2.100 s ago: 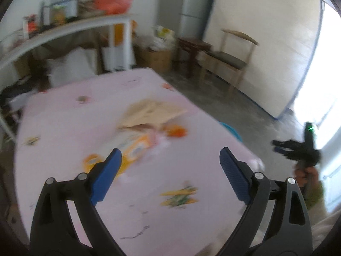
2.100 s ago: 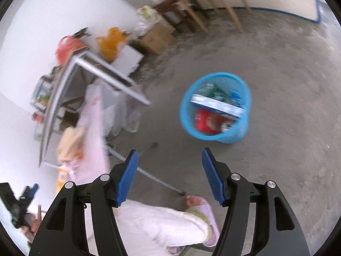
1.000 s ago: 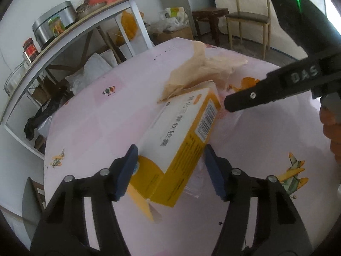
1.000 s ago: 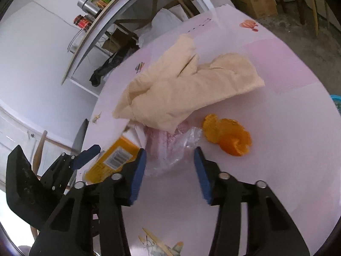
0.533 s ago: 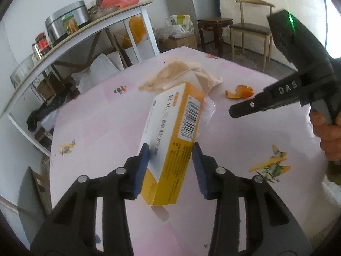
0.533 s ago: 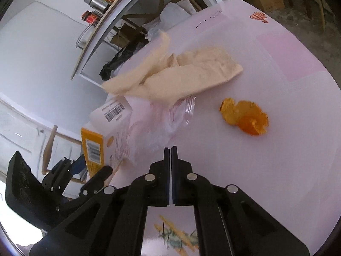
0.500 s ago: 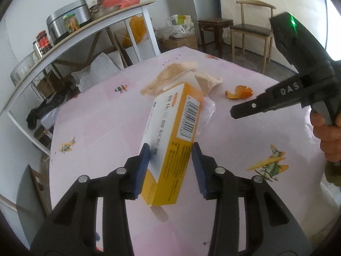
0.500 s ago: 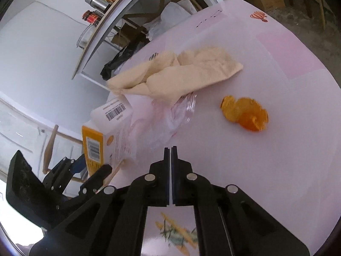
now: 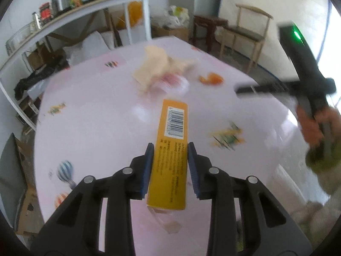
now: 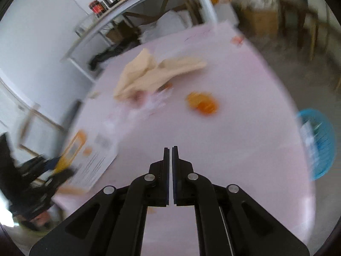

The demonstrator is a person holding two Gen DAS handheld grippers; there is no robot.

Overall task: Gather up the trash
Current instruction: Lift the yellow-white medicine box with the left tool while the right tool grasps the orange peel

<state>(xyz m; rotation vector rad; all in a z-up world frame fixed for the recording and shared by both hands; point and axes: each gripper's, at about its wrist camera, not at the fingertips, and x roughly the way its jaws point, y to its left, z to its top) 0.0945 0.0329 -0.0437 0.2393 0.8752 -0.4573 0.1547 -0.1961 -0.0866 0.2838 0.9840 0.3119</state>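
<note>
My left gripper holds a yellow-and-white carton above the pink table. Its jaws are closing and the blue pads press on the carton's sides. The same carton shows blurred at the left of the right wrist view. My right gripper is shut with nothing between its pads and hangs over the table's near part. Farther back lie a crumpled beige sheet, a clear plastic wrapper and an orange peel. A blue trash basket stands on the floor beyond the table's right edge.
A white shelf rack with jars and a pot stands behind the table. A wooden chair, a small stool and a cardboard box are at the back right. A hand holds the right gripper's handle.
The left jaws closed on the carton, lifted it and drew it back, its barcode side now facing the camera. The right jaws shut empty and pulled back from the plastic wrapper.
</note>
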